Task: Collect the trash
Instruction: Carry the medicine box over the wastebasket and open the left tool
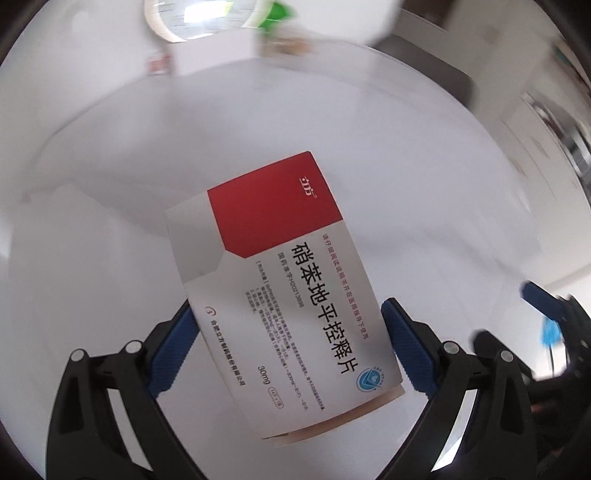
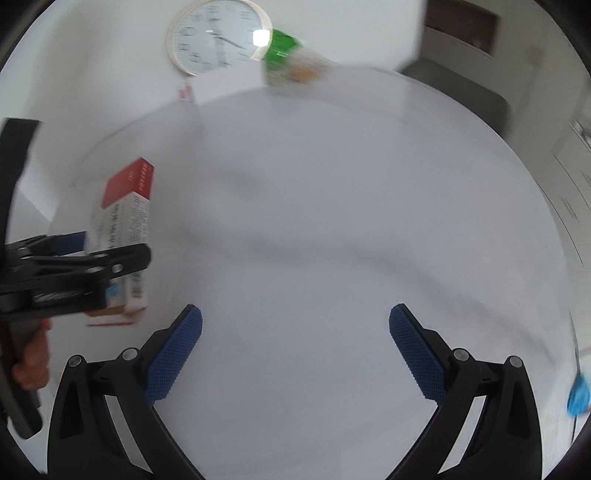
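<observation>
Left wrist view shows the left gripper (image 1: 288,347) clamped on a medicine box (image 1: 277,291), its blue pads (image 1: 404,347) pressed against the box's two long sides. The box is white with a red panel at its 12 o'clock end and black Chinese lettering running along its length; it tilts slightly, the red end leaning toward 11 o'clock, and it is held above the white table (image 1: 424,177). At 12 o'clock, far off and blurred, stand a round wall clock (image 1: 192,18) and a green-topped container (image 1: 280,18). Right wrist view shows the right gripper (image 2: 295,347) with its blue pads (image 2: 173,354) spread wide and nothing between them, hovering over the bare white table (image 2: 332,221). At 9 o'clock in that view the left gripper (image 2: 74,266) appears side-on, gripping the same medicine box (image 2: 125,229) upright, red end uppermost. The wall clock (image 2: 221,35) and green-topped container (image 2: 288,55) sit near 12 o'clock.
</observation>
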